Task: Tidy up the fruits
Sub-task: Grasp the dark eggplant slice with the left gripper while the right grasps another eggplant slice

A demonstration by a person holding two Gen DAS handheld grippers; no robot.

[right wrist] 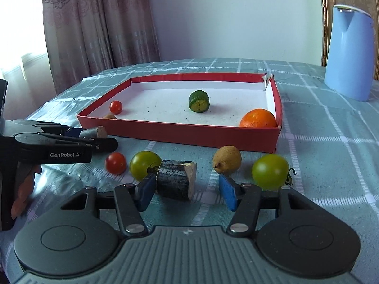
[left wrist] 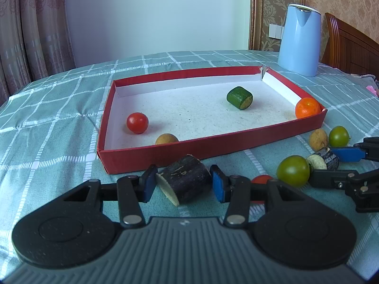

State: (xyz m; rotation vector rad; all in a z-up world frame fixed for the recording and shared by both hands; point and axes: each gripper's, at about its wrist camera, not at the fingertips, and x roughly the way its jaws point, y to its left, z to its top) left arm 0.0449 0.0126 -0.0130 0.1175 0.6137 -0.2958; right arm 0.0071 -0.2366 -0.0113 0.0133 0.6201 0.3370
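Cylindrical rough dark chunks (left wrist: pixel 187 179) sit beside smooth round tomatoes (left wrist: pixel 293 170).

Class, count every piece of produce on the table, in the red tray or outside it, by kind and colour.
Small red round tomatoes: 2
Green round tomatoes: 2
Tan round fruits: 2
Dark bark-skinned cut chunks: 2
Green cut cylinder: 1
Orange: 1
Total: 10
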